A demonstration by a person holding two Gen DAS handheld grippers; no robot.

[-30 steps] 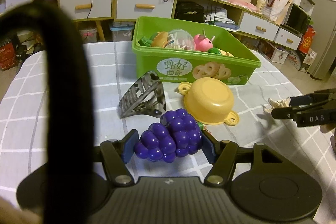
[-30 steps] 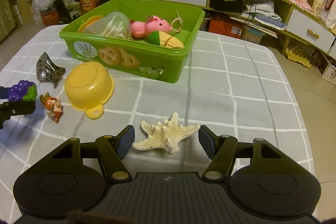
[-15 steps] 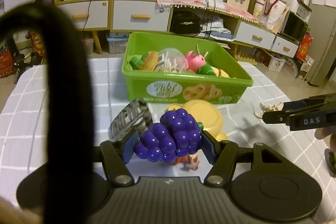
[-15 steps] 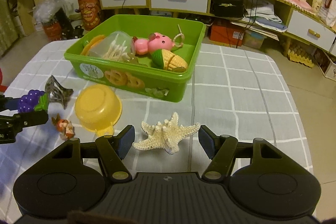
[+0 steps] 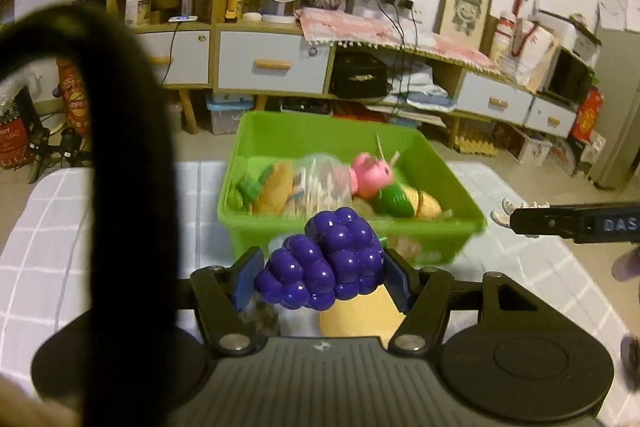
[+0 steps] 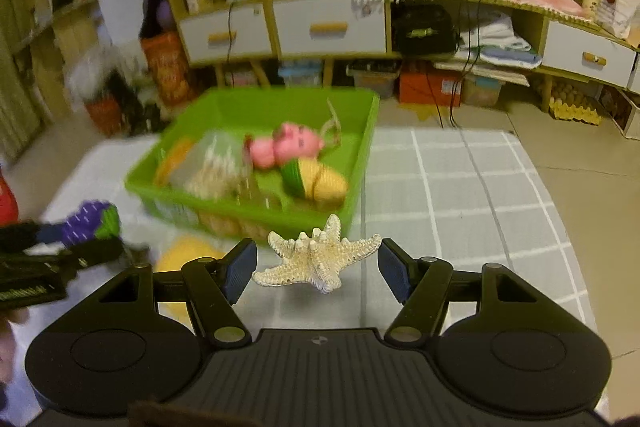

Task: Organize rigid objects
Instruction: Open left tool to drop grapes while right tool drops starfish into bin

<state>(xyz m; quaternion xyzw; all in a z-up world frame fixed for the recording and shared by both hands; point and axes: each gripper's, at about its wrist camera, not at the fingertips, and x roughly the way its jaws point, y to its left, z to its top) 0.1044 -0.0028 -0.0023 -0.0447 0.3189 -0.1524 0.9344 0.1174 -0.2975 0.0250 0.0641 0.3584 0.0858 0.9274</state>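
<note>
The left gripper was clamped on a purple toy grape bunch, its blue pads pressing both sides, and held it in the air just in front of the near wall of the green plastic bin. The right gripper held a pale dried starfish between its pads, an arm tip touching each pad, clear of the checked tablecloth and just short of the bin's near right corner. Inside the bin lay a pink toy pig, a toy corn cob and a clear tub of cotton swabs, close together. A yellow toy pot sat on the cloth before the bin's near wall, partly hidden behind the grapes.
</note>
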